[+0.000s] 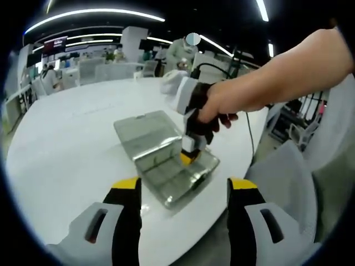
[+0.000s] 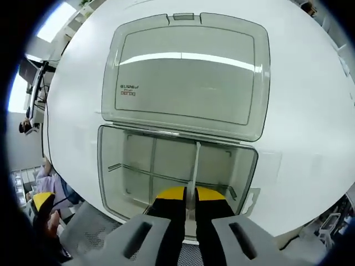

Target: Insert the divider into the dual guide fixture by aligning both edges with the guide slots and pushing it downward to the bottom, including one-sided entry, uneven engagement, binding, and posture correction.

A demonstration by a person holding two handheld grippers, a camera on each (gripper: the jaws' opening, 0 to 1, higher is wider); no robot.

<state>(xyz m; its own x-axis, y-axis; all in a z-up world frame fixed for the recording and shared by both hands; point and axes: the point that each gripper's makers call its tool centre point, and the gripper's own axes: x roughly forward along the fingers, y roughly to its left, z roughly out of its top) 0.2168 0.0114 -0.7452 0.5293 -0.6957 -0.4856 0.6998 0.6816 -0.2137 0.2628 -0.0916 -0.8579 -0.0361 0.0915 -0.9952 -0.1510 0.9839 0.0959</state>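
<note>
A clear plastic compartment box lies on the white table with its lid folded back. In the right gripper view I look down into the box; a thin clear divider stands on edge in it, running away from my jaws. My right gripper is shut on the divider's near end. In the left gripper view a hand holds the right gripper with its yellow tips down inside the box. My left gripper hangs open in front of the box, nothing between its fingers.
The round white table has its edge close to the box's right side. The open lid lies flat beyond the box. Other fixed dividers cross the box floor. Grey chairs stand at the right; desks fill the background.
</note>
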